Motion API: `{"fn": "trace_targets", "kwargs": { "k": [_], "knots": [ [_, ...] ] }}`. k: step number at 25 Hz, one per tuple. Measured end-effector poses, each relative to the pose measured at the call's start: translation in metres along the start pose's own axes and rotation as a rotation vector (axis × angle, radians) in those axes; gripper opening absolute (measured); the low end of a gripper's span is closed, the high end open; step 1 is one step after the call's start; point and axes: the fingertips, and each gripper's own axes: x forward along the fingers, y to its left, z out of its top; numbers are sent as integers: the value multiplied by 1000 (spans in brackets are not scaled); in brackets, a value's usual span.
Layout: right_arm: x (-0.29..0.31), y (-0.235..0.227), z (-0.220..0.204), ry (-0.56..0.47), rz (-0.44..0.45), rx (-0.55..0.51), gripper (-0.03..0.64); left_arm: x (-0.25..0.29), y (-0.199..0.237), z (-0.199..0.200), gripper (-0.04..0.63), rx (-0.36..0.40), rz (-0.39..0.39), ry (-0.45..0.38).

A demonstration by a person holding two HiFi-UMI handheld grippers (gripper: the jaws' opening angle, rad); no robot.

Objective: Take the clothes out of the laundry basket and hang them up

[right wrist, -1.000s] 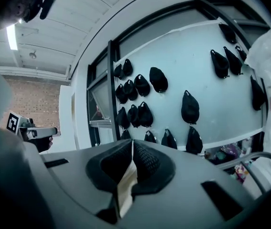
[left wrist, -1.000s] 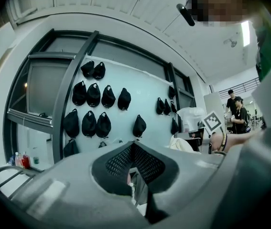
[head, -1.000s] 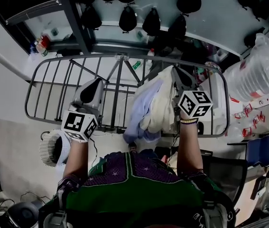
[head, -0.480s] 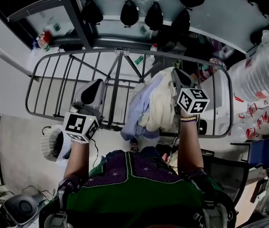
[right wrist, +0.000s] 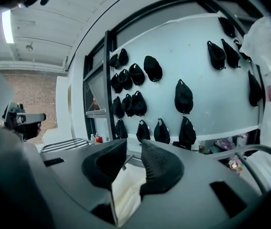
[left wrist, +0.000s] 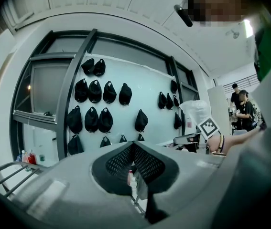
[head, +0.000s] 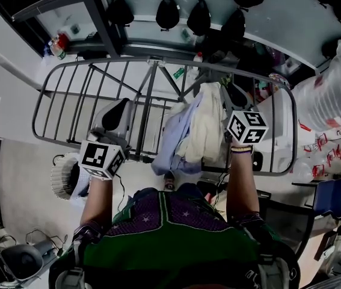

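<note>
1. while the person stands at the drying rack, a cream garment and a pale blue garment lie bunched across its right half.
2. the right gripper has just been opening; its jaws stand apart above the cream garment, not pressing it.
3. the left gripper is closed on nothing, held level over the rack's left half.

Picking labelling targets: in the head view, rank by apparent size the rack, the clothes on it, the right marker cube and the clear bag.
1. Rack
2. Clothes and bag: about alike, and the frame edge cuts off the bag
3. Right marker cube
</note>
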Motion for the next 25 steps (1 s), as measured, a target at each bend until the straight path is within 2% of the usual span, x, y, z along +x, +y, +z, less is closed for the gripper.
{"fn": "trace_targets", "kwargs": {
  "k": [8, 11, 18, 25],
  "knots": [
    [-15, 8, 11, -22, -3, -15, 86, -11, -5, 1, 17, 6, -8, -3],
    [-17, 25, 17, -35, 11, -32, 86, -27, 1, -3, 17, -7, 1, 13],
    [-12, 107, 28, -53, 88, -65, 86, -91, 38, 3, 17, -8, 70, -18],
    [-16, 210, 47, -92, 192, -105, 86, -188, 85, 9, 17, 1, 193, -47]
  ]
}}
